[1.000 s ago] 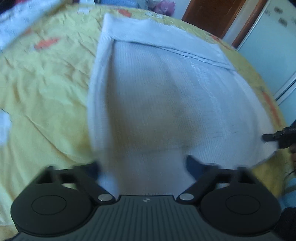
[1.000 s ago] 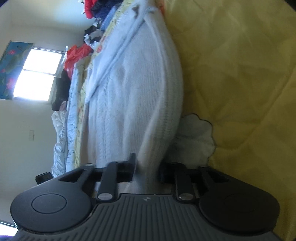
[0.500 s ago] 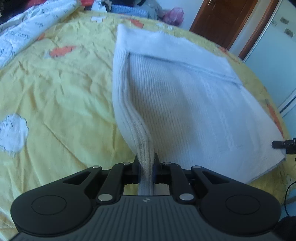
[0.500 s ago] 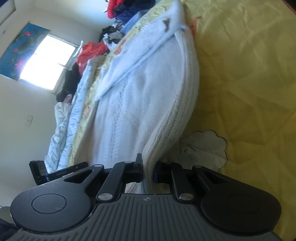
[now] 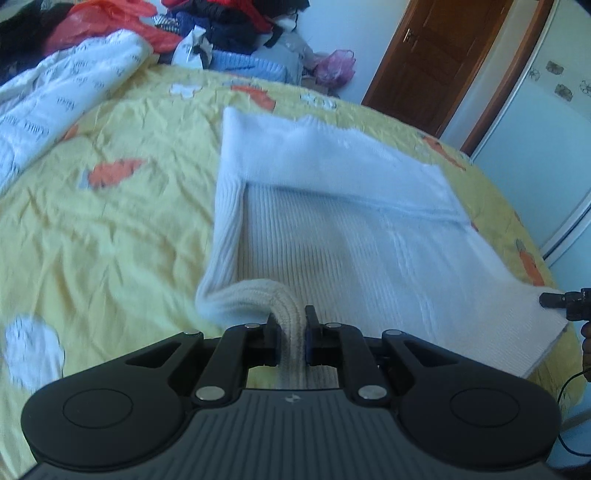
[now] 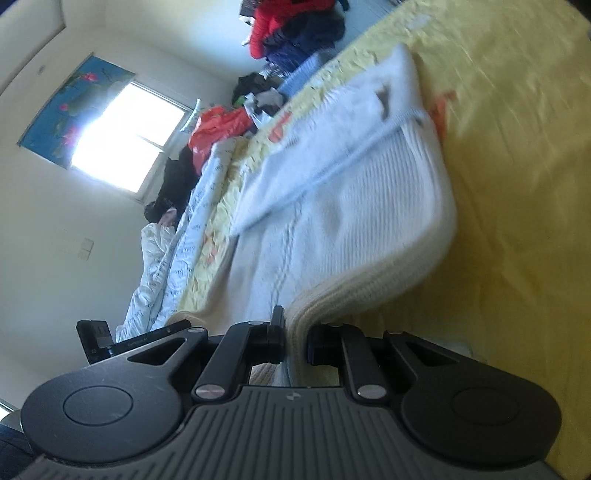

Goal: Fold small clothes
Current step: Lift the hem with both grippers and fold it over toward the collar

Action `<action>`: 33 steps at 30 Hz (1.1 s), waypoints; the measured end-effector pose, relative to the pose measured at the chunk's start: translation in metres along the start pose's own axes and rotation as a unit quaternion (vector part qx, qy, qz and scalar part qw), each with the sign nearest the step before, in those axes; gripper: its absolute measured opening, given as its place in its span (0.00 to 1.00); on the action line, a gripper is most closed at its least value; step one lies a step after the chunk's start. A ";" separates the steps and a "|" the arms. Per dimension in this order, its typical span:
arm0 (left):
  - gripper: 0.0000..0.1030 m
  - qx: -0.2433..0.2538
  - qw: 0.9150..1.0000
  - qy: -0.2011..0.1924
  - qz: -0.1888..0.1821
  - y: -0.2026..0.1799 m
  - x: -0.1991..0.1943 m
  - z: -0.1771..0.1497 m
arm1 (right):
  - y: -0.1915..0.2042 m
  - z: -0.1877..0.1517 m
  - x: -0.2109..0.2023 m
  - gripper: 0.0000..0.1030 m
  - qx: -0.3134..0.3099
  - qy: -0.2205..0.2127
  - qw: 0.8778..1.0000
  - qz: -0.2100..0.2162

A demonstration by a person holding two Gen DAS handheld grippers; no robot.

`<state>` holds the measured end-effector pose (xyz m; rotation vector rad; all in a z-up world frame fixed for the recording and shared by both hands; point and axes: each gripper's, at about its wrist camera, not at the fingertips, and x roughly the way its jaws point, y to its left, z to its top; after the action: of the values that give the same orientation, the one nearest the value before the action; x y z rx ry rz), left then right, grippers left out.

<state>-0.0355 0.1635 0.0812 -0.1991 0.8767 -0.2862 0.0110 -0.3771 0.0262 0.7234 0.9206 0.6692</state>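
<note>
Both views are kinda blurry, but the white knit sweater (image 5: 354,236) lies on the yellow bed (image 5: 110,229), its near hem pinched tight by the left gripper (image 5: 290,341) and right gripper (image 6: 295,341), with a clothes pile (image 5: 229,26) at the far edge.

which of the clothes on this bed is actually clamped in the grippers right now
The white ribbed sweater: both the left hand-held gripper and the right hand-held gripper pinch its hem. The piled clothes lie untouched.
</note>
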 end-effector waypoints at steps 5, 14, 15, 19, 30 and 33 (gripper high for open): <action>0.11 0.004 1.000 -0.013 -0.002 -0.002 0.011 0.025 | 0.003 0.022 0.007 0.15 -0.012 -0.008 1.000 0.006; 0.11 -0.014 0.998 -0.052 -0.010 0.006 0.038 0.088 | -0.007 0.088 0.027 0.15 -0.014 -0.052 0.998 0.023; 0.11 -0.019 0.998 -0.059 -0.011 0.008 0.041 0.096 | -0.010 0.098 0.030 0.15 -0.013 -0.057 0.998 0.023; 0.11 -0.037 0.996 -0.084 -0.010 0.014 0.055 0.128 | -0.025 0.137 0.044 0.15 0.002 -0.079 0.997 0.026; 0.11 -0.064 0.994 -0.083 -0.010 0.031 0.128 0.199 | -0.056 0.221 0.102 0.15 0.025 -0.086 0.996 0.010; 0.11 -0.092 0.992 -0.090 -0.016 0.043 0.144 0.218 | -0.063 0.240 0.111 0.15 0.036 -0.095 0.995 0.011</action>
<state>0.2285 0.1690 0.1002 -0.4035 0.7212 -0.2136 0.2825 -0.3902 0.0244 0.8477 0.7661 0.5777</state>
